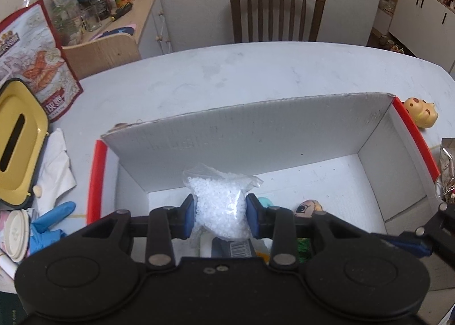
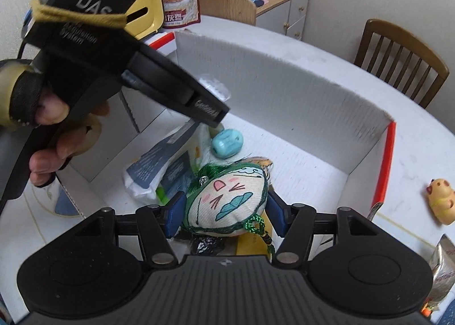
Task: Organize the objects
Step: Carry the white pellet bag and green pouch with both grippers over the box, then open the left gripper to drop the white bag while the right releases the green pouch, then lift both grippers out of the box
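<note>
Over the box (image 1: 256,137), the left tool (image 1: 220,215) clamps a bead bag (image 1: 220,205); the right tool (image 2: 224,211) clamps a plush charm (image 2: 227,205). The thin bag could slip or tear, scattering beads.

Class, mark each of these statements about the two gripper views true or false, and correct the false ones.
1. The left gripper holds a clear bag of white beads. True.
2. The right gripper is empty. False: it clamps a cloth pouch with a drawn face.
3. Both grippers are above the white cardboard box. True.
4. The yellow animal figure lies inside the box. False: it lies on the table outside.
</note>
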{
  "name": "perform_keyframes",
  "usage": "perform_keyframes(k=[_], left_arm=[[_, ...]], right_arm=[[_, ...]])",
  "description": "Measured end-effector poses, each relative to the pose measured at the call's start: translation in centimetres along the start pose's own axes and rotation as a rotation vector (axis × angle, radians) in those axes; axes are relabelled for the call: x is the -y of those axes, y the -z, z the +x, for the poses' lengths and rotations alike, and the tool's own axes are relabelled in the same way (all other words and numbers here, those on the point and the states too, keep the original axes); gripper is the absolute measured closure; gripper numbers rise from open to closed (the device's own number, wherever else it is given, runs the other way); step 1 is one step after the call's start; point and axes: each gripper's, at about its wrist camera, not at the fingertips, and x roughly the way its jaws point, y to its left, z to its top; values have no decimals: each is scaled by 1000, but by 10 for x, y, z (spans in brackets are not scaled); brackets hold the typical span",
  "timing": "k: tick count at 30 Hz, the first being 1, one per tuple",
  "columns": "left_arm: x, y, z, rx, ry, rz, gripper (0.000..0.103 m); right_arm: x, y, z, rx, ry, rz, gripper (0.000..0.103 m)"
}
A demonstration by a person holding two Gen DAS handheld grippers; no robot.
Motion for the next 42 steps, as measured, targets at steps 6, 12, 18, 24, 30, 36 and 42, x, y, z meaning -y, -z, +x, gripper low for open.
perform_keyframes(k=[6,12,18,24,30,36,42], left_arm=[[3,-4,9,-21,16,-9,65],[9,-7,20,-72,2,21,63],[6,-7,25,-109,5,8,59],[4,-5,23,-113,2,-8,43],[3,-5,15,-88,-8,-11,40],[2,-3,4,-65,-5,-22,36],[2,-2,-13,-31,2,-35,32]], right_arm=[[2,3,2,-10,-11,31,42],[2,3,2,-12,-15,44,41],[5,1,2,-16,-16,53,39],[8,0,-2,4,-11,65,34],[13,0,-13,29,4,92,33],[17,1,-31,70,6,117,30],[20,2,-52,111,8,144,30]])
